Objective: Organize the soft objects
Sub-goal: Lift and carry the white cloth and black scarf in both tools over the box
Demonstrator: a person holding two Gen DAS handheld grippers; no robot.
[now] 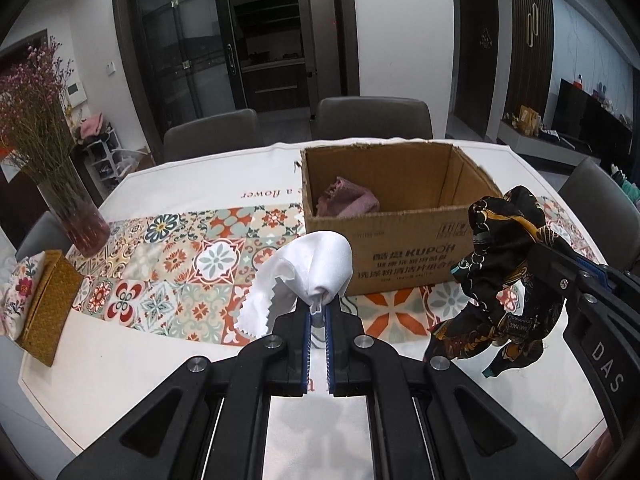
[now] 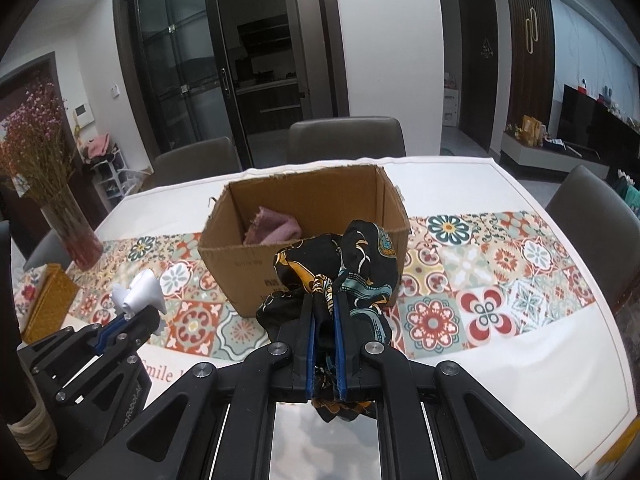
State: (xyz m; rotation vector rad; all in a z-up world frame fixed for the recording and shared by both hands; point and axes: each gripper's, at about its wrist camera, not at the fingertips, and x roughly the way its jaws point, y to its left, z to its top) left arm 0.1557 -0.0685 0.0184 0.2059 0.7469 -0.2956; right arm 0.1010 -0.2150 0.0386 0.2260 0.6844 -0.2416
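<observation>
Noted on patterned tile-print tablecloth (image 1: 168,256): glass vase of dried pink flowers (image 1: 80,216), woven yellow tissue box (image 1: 48,304); grey upholstered chairs (image 1: 372,116) behind.

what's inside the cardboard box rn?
One crumpled pink cloth lies in the cardboard box, toward its left side. The near wall hides the floor in front; nothing else shows.

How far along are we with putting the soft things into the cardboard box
One item looks done: a pink cloth already lies inside the cardboard box. Two are in hand: the left gripper is shut on a white cloth, the right gripper on a black patterned scarf, both short of the box. Left: dropping both in.
</observation>
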